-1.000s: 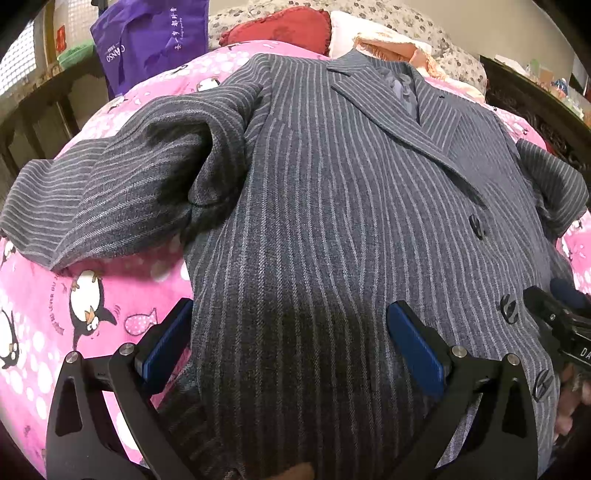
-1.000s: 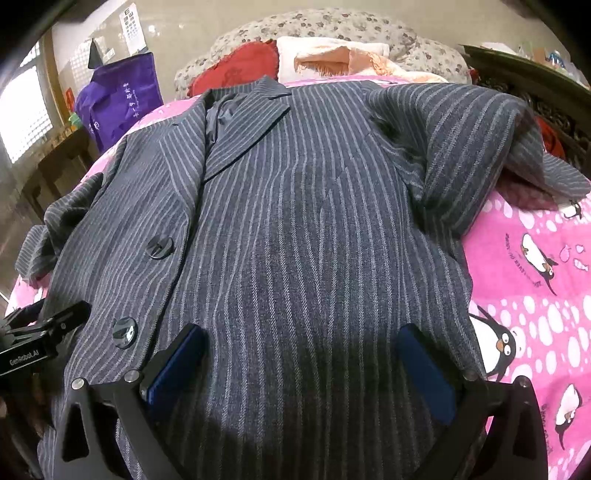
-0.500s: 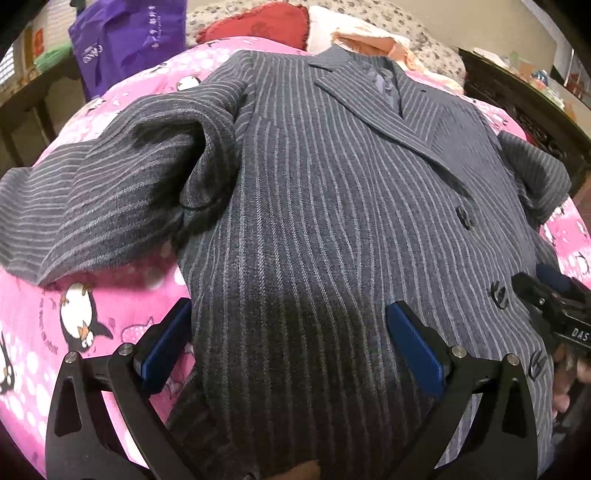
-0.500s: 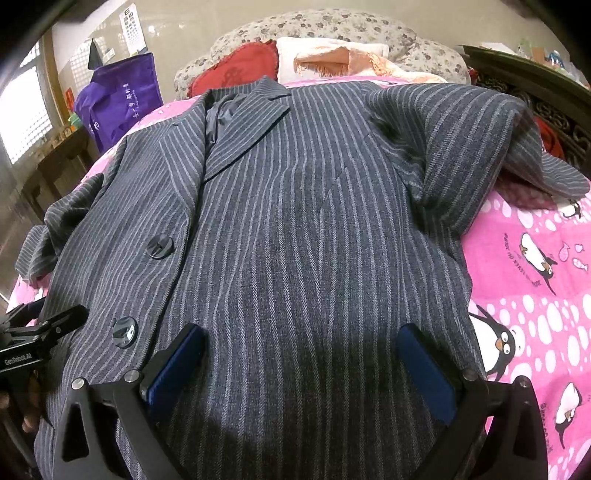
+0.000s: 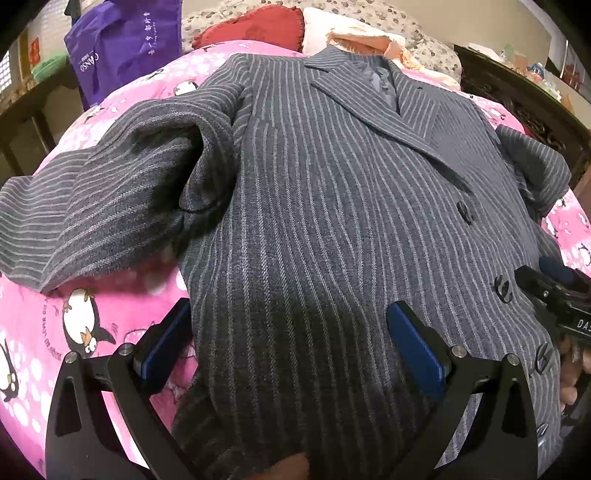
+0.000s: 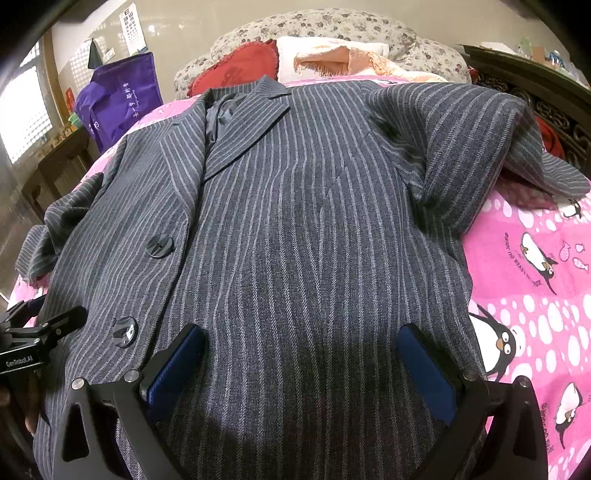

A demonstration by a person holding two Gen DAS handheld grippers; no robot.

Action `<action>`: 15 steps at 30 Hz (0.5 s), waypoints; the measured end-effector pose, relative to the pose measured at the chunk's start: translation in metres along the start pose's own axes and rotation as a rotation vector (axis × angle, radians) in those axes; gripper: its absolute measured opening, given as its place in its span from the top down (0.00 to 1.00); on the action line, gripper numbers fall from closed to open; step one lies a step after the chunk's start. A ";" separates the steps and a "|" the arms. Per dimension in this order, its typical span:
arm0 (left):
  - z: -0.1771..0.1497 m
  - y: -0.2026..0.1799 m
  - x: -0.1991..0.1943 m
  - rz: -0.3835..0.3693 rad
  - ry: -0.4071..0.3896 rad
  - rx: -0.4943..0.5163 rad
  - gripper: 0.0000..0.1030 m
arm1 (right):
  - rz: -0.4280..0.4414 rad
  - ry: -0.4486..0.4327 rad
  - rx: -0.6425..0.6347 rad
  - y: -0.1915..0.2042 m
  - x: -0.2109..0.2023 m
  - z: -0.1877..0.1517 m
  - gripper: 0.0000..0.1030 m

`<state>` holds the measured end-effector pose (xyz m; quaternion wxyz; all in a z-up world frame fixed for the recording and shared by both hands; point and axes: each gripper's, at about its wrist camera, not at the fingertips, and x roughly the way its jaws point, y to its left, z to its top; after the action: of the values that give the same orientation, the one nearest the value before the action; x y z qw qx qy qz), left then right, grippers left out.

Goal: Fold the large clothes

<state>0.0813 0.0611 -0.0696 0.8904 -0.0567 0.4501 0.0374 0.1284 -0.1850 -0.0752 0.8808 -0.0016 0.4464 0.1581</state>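
The grey pinstriped jacket (image 5: 314, 221) lies face up on the pink penguin-print bedspread (image 5: 40, 325), collar toward the head of the bed and hem toward the cameras, and as far as these views show no fold has been made in it yet: the whole front is spread out, lapels (image 6: 243, 133) open at the top and the dark buttons (image 6: 159, 246) done up down the middle. It is a heavy woven cloth with pale stripes that run lengthwise and ripple a little where the front bulges. One sleeve (image 5: 92, 206) trails out sideways over the bedspread in loose creases; the other sleeve (image 6: 491, 147) is humped up and flops toward the far edge of the bed, so both look to need laying across the body before the body itself can be doubled over. That puts the task at its start, with all the real folding left. The left gripper (image 5: 291, 343) hangs over the lower part of the jacket on the wearer's right side, its blue pads spread wide with nothing between them but the cloth below; whether the tips touch the fabric cannot be told. The right gripper (image 6: 303, 362) hangs likewise over the other half, jaws just as wide and empty. Beyond the collar sit a red cushion (image 5: 255, 29), a floral pillow (image 6: 332, 26) and a peach towel (image 6: 354, 55), with a purple bag (image 5: 125, 44) off to one side.
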 end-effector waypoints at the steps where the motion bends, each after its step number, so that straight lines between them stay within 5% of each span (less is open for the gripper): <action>1: 0.000 0.000 0.000 0.001 0.000 0.000 0.00 | 0.000 0.000 0.000 0.000 0.000 0.000 0.00; 15: 0.000 0.000 -0.001 0.006 -0.004 -0.001 0.00 | -0.008 0.001 -0.006 0.001 0.000 0.000 0.00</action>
<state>0.0806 0.0610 -0.0689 0.8912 -0.0560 0.4483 0.0404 0.1279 -0.1839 -0.0754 0.8813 -0.0062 0.4461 0.1558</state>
